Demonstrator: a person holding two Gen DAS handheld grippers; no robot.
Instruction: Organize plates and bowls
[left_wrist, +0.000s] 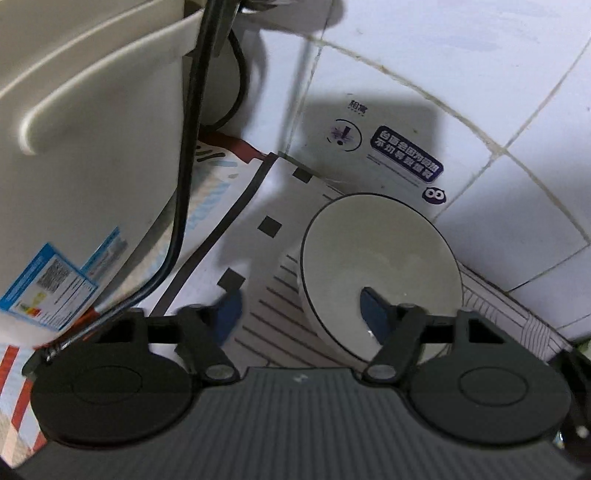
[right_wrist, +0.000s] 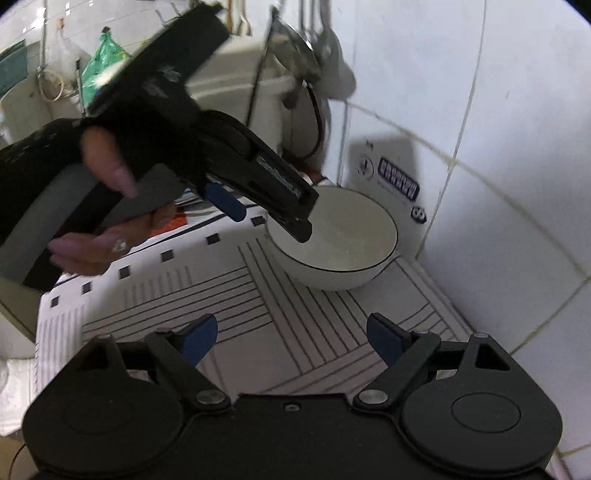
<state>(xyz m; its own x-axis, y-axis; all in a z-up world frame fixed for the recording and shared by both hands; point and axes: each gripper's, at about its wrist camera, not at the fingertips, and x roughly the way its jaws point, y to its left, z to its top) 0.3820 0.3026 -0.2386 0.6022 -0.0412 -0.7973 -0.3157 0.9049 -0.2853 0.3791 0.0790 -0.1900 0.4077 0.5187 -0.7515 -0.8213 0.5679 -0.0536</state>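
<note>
Straddling the rim of the white round ceramic bowl (left_wrist: 380, 273), the left gripper (left_wrist: 301, 314) stands spread, one blue pad inside, one outside. Right wrist view: right gripper (right_wrist: 291, 338) open, empty; gloved left hand (right_wrist: 110, 206) visible; bowl's near rim hidden. Line-patterned mat (right_wrist: 207, 295), white tiled wall (right_wrist: 517, 110).

A white bowl (right_wrist: 334, 240) with a thin dark rim sits upright and empty at centre frame, on the counter's striped mat (right_wrist: 229, 295).
</note>
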